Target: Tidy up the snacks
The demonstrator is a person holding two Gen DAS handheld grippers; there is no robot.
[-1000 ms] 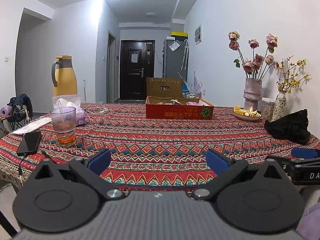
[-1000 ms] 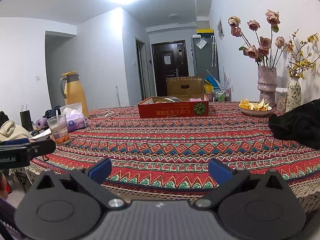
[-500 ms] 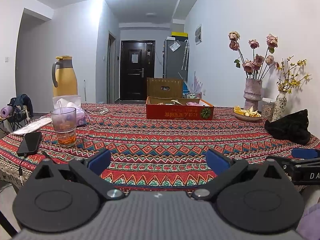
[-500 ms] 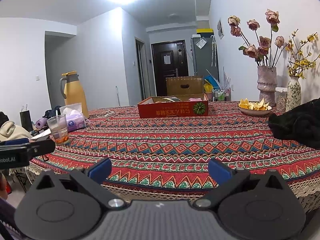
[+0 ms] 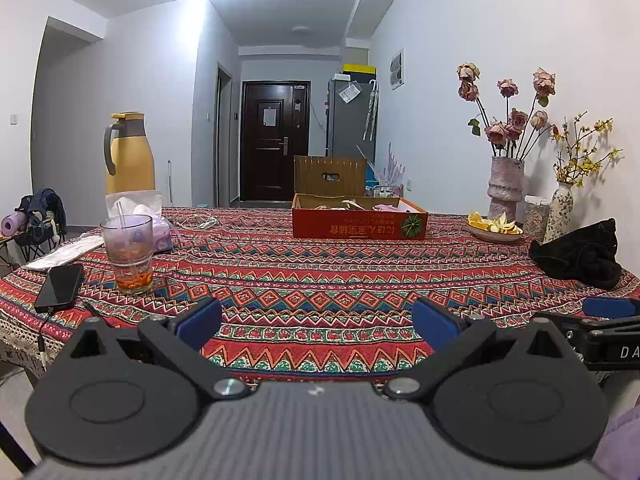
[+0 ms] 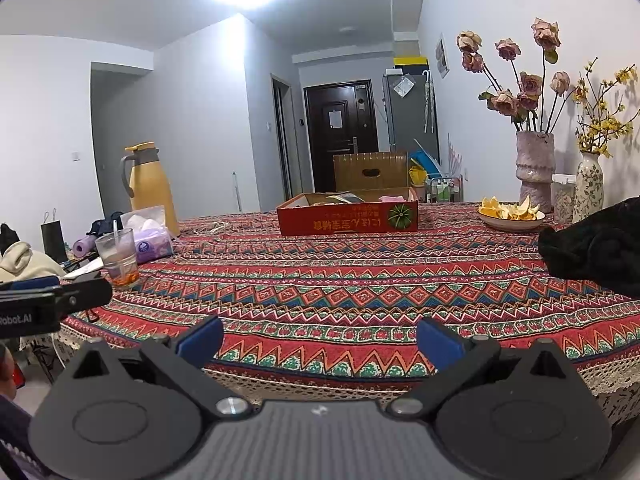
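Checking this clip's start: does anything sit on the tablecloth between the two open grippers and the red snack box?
Nothing visible does. From the left gripper and right gripper, bare tablecloth runs straight to the red box. The glass and black cloth sit off to the sides.

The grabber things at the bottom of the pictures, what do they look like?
Both look the same. The left gripper and right gripper each have a ribbed grey body, two round black discs, black arms with silver screws, and blue pads on the fingers. Seen from the side, they carry white lettering, partly cut off.
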